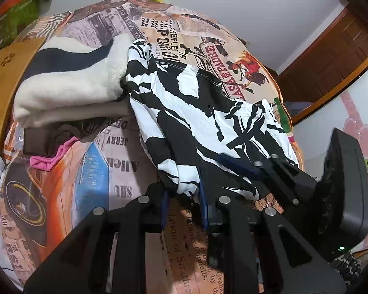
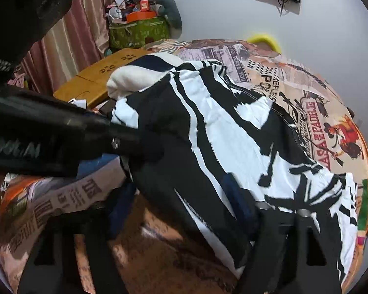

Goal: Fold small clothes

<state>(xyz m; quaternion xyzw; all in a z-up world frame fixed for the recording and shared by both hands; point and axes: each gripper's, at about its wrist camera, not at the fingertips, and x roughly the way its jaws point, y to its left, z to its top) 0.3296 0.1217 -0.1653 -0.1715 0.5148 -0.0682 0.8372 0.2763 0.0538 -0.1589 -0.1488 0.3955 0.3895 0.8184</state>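
On the bedspread (image 1: pixel 125 147), the black-and-white shirt (image 1: pixel 196 112) hangs by its near hem from the left gripper (image 1: pixel 184 196) and right gripper (image 2: pixel 181 210), both clamped on it — thin bites, so a tug may slip it.

My left gripper (image 1: pixel 184 193) has its jaws drawn narrow, pinching a bunched fabric edge between the blue pads. My right gripper (image 2: pixel 184 210) sits just beside it to its right, jaws wider, cloth draped between its fingers; its grip I can't confirm.

bedspread (image 1: pixel 125 144) print: "jerry", "to serve you"
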